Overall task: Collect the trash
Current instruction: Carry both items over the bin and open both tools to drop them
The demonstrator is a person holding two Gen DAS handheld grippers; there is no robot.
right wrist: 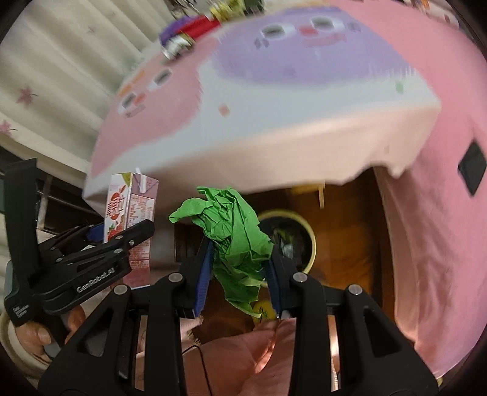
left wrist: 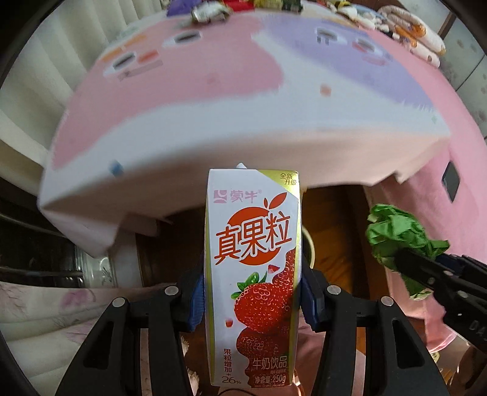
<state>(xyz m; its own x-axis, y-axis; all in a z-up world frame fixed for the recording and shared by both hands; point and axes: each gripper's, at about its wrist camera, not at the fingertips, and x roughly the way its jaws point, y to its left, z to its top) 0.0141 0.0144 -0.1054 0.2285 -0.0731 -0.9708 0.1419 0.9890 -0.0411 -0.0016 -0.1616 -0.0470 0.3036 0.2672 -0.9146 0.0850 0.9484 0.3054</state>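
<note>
Carton first: strawberry milk carton [left wrist: 252, 274] stands upright between the blue pads [left wrist: 196, 300] of the left gripper [left wrist: 252, 300], jaws clamped on its two narrow sides, printed front facing the camera. Straw tip pokes up at the carton's top edge. Left hand [right wrist: 39, 335] shows low in the right wrist view, wrapped around the gripper's handle.

Right of the carton, right gripper [right wrist: 240, 283] is closed on a crumpled green paper wad [right wrist: 234, 237]; the wad bulges above and hangs below the pads. Carton and wad sit near each other, not touching.

Beyond and below the wad, a round yellow-rimmed bin [right wrist: 309, 237] with a dark liner sits on brown floor [right wrist: 344, 243] (some scraps inside, too blurred to name). The wad hangs just left of the bin's mouth in the right wrist view; from the left wrist, only a sliver of the rim peeks out from behind the carton's right edge.

Above the bin, farther off, edge of a table draped in a pink, white and lilac cloth [left wrist: 213, 121], blurred. Small packets cluster at the table's far edge [left wrist: 210, 12]. Pale curtain [right wrist: 61, 61] hangs left of the table.
</note>
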